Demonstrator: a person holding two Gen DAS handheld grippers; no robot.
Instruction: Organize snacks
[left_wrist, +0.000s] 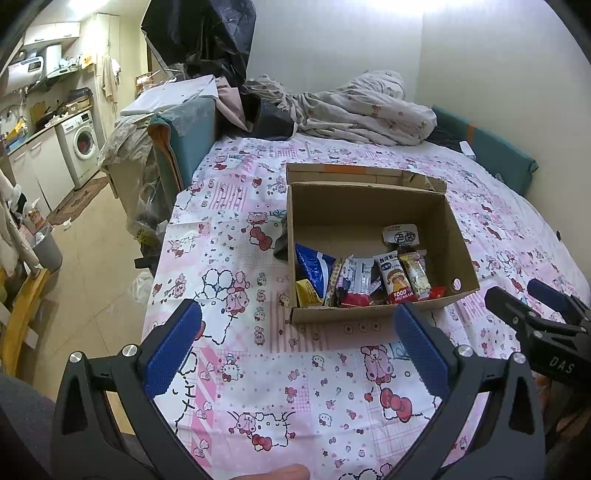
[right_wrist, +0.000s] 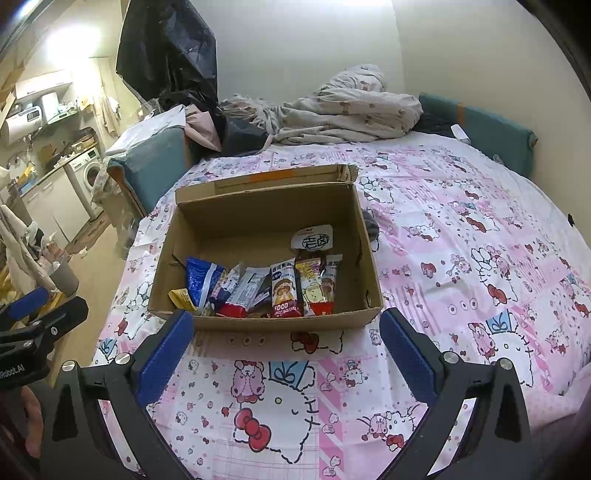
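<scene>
Pink cartoon-print bedsheet (right_wrist: 443, 229) covers the bed on which an open cardboard box (right_wrist: 354, 229) sits, its top flap folded back on the far side. Inside the box, a cluster of snack packets lies against the near wall: a blue packet (right_wrist: 201, 277) at the left end, a small yellow packet (right_wrist: 181, 298) beside it, a red-and-white wrapper (right_wrist: 242, 291) toward the middle, a packet marked "FOOD" (right_wrist: 283, 291) with a cartoon face, and a yellow cartoon packet (right_wrist: 312, 286) just beside that. A white-labelled packet (right_wrist: 312, 240) lies a little farther back, near the box's middle. The far half of the box floor is bare cardboard.

Just short of the near wall, the right gripper (right_wrist: 286, 338) hovers with its blue-padded fingers spread wide and nothing between them. The left gripper (left_wrist: 297, 328) hovers likewise over the sheet in front of the box, wide apart and holding nothing.

Beyond the box, a crumpled quilt (right_wrist: 351, 110) is heaped at the head of the bed beside a teal cushion (right_wrist: 495, 129). Dark plastic sheeting (right_wrist: 166, 48) hangs at the far left corner, and a washing machine (left_wrist: 83, 144) stands in the kitchen area past the bed's left edge.
</scene>
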